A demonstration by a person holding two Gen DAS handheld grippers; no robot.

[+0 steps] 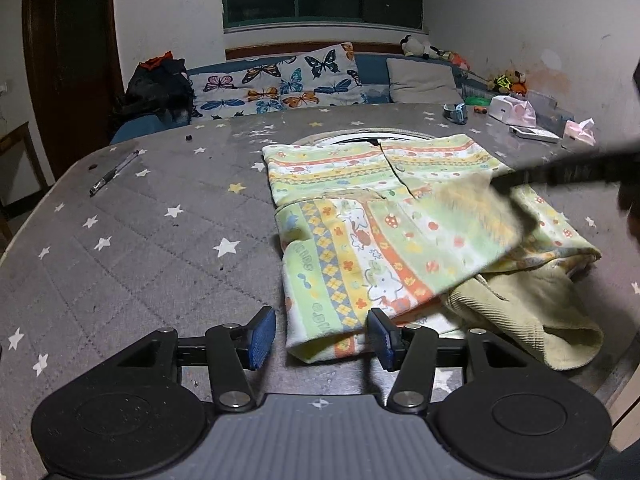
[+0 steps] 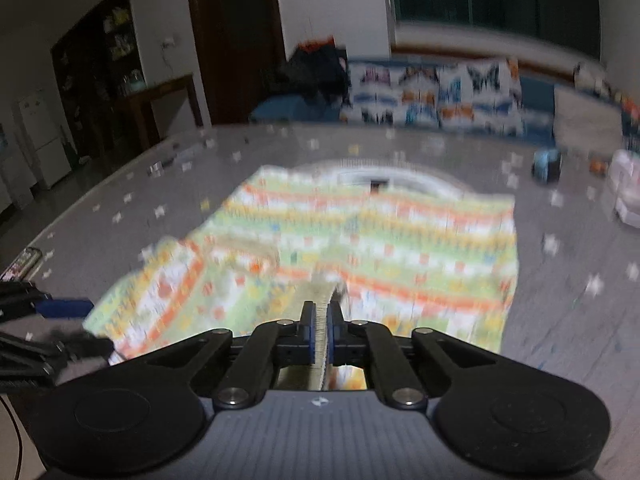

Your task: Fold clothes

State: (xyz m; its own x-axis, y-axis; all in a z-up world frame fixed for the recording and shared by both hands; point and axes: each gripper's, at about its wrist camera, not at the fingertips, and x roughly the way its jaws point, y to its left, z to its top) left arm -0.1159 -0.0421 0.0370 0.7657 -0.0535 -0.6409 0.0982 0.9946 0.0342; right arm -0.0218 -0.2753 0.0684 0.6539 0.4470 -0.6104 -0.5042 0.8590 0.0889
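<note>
- The patterned garment (image 1: 384, 224) lies on the star-print worktop (image 1: 152, 216), its right part lifted.
- The right gripper (image 2: 320, 332) has its jaws clamped on a fabric edge; carry it across evenly, keeping the cloth taut.
- The left gripper (image 1: 322, 338), jaws apart, straddles the near hem and should pin it.

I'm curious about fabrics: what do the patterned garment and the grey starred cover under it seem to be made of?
The patterned garment looks like soft printed cotton or flannel, matte, draping in loose folds; its pale yellow lining seems ribbed and fleecy. The grey starred cover appears to be quilted fabric, shown by its stitched diamond lines. The right hand-held gripper pinches a garment edge, which bends easily.
</note>
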